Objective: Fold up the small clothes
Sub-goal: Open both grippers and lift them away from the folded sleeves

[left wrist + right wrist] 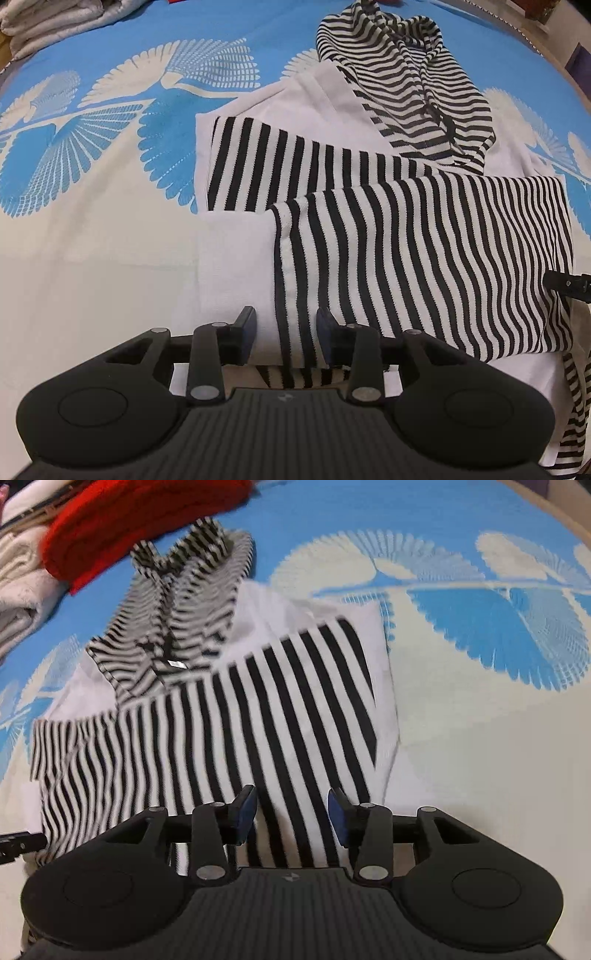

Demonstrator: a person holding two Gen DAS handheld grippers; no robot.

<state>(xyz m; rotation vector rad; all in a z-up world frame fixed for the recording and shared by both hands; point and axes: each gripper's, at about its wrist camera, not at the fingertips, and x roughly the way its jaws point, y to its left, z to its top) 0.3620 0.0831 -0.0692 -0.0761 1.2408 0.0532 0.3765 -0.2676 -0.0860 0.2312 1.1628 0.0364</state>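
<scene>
A small white hooded top with black-and-white striped sleeves and hood (369, 206) lies on the bed cover, both sleeves folded across its body. My left gripper (286, 334) is open, its jaws astride the garment's near hem where a striped sleeve meets the white body. My right gripper (291, 812) is open over the near hem of the same top (266, 709), above the wide-striped sleeve. The hood (184, 602) lies at the far end. The right gripper's tip (569, 284) shows at the right edge of the left wrist view.
The bed cover (92, 229) is blue with a cream fan pattern. A red garment (140, 520) and folded white cloth (22, 598) lie at the far left in the right wrist view. Folded white towels (55, 22) sit at the far left corner.
</scene>
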